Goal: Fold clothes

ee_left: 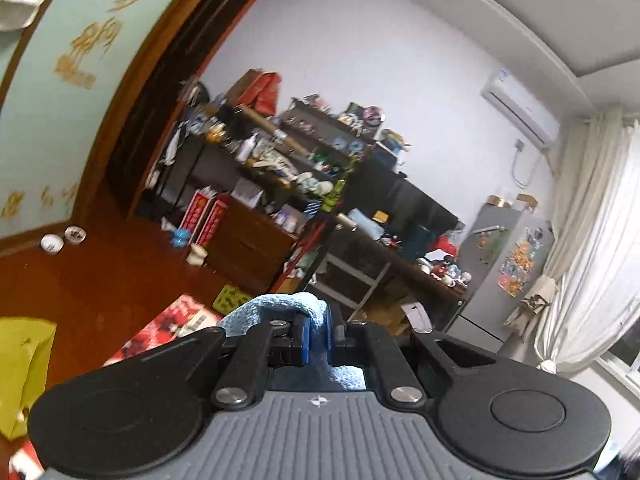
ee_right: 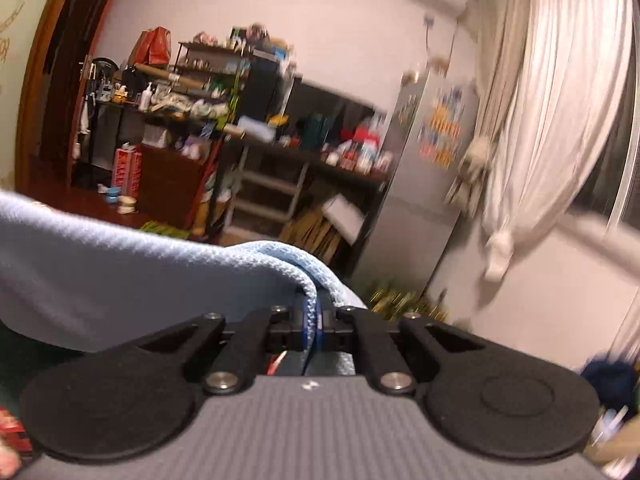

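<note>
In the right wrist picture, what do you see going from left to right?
Wooden door frame → cluttered shelves → grey fridge → white curtain. Lower down, the light blue cloth leads into the right tongs.

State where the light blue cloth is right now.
The light blue cloth is pinched in both grippers: the left gripper and the right gripper, draping leftward in the right wrist view.

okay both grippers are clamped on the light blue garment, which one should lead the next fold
Probably the right gripper. In its view the light blue garment spreads wide to one side, so it carries the visible span. The left gripper is shut on a small bunched bit; it can likely just hold as anchor.
</note>
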A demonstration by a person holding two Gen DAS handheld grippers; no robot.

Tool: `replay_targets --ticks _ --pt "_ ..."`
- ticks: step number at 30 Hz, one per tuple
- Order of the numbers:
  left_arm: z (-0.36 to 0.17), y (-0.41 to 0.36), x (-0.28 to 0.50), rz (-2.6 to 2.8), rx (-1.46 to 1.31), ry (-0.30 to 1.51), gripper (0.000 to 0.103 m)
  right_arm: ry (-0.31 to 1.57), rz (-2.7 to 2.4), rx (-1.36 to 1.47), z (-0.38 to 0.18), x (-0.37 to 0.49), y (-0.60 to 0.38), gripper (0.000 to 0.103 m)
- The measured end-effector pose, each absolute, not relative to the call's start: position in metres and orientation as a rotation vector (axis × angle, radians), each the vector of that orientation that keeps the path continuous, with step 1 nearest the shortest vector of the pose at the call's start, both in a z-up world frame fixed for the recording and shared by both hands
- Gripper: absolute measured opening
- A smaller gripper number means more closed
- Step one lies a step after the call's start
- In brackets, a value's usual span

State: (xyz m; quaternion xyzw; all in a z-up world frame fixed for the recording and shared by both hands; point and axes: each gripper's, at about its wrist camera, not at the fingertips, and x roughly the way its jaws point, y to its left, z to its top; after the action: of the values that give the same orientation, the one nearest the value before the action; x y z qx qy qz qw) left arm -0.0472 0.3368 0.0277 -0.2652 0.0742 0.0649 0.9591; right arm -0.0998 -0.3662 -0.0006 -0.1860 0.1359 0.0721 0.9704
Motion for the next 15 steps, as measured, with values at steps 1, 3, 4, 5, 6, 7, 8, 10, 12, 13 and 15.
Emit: replay_targets --ticks 1,3,4,5,6,7,8,10,12,13,15 --pt "0.033 0.335 -0.039 0.129 -0.528 0.154 0.007 0.253 0.135 -0.401 0.012 -0.094 -0.366 0.003" --pt "0.042 0.330 -0.014 0.124 -0.510 0.168 0.007 0.234 0.125 -0.414 0.034 -0.076 -0.366 0.003" --pt "0.044 0.327 -0.002 0.123 -0.499 0.177 0.007 0.239 0.125 -0.418 0.043 -0.062 -0.366 0.003" --pt "0.047 0.324 0.014 0.126 -0.485 0.190 0.007 0.246 0.124 -0.425 0.047 -0.049 -0.365 0.003" --pt "0.048 0.322 0.030 0.131 -0.466 0.206 0.007 0.253 0.124 -0.433 0.052 -0.036 -0.364 0.003" --pt "0.049 0.319 0.047 0.136 -0.446 0.223 0.007 0.269 0.123 -0.440 0.055 -0.019 -0.362 0.003" --pt "0.049 0.316 0.063 0.142 -0.426 0.240 0.007 0.290 0.125 -0.440 0.056 0.001 -0.360 0.003" --pt "0.048 0.312 0.097 0.153 -0.392 0.280 0.008 0.335 0.131 -0.431 0.051 0.037 -0.356 0.003" --pt "0.041 0.311 0.134 0.164 -0.372 0.334 0.008 0.388 0.138 -0.415 0.040 0.075 -0.352 0.003" --pt "0.036 0.310 0.152 0.171 -0.366 0.361 0.008 0.417 0.143 -0.407 0.034 0.094 -0.350 0.004" --pt "0.022 0.311 0.182 0.191 -0.359 0.407 0.008 0.477 0.152 -0.397 0.013 0.135 -0.346 0.004"
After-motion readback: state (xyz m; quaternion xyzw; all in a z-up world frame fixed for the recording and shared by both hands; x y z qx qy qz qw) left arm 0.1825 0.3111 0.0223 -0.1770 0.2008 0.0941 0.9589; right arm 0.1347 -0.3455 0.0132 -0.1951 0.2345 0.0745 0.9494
